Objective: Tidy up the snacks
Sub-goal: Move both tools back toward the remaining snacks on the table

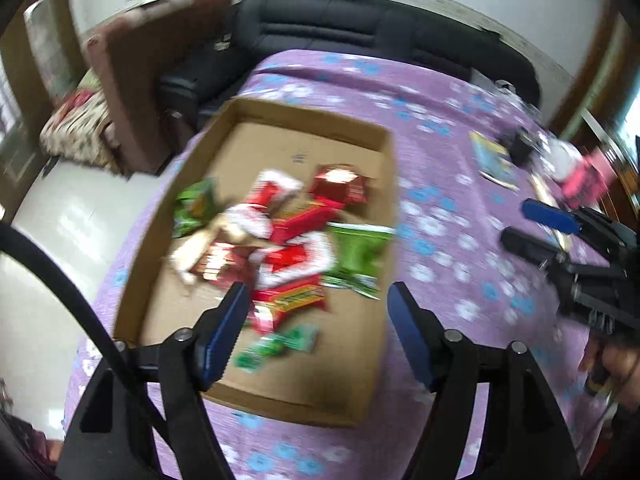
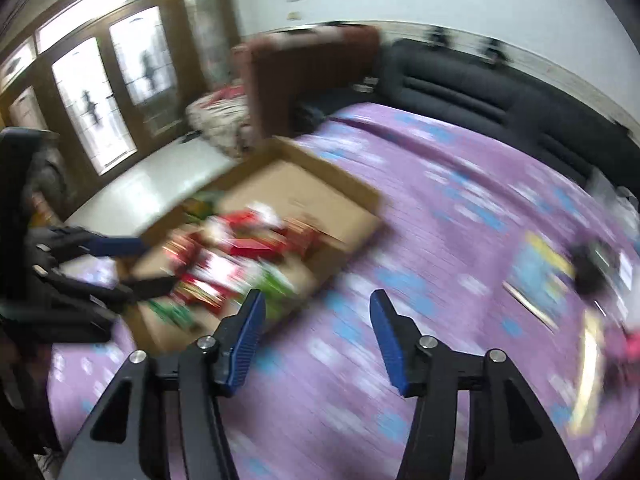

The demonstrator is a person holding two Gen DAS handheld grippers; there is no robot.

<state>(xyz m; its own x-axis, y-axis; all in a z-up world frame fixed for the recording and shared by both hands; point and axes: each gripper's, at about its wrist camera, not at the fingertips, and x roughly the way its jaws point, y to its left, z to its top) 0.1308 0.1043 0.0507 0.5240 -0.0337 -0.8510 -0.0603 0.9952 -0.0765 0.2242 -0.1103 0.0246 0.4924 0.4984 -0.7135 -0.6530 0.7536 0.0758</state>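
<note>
A shallow cardboard box [image 1: 308, 114] lies on a purple flowered cloth [image 1: 448, 184]. Inside it is a loose pile of snack packets [image 1: 288, 236], red, green and white ones, blurred. My left gripper [image 1: 318, 292] hangs open above the near end of the pile with nothing between its pads. To the right of the box, my right gripper [image 1: 515, 220] is over the cloth. In the right wrist view the right gripper [image 2: 318, 296] is open and empty above bare cloth just past the box [image 2: 336, 178]. The left gripper [image 2: 158, 264] shows there over the snack packets [image 2: 240, 256].
A blue and yellow booklet [image 1: 496, 160], a small black object [image 1: 524, 146] and a pink item [image 1: 584, 180] lie on the cloth at the far right. A black sofa [image 1: 340, 28] runs behind. A brown upholstered piece [image 1: 140, 64] and white floor [image 1: 68, 216] are left.
</note>
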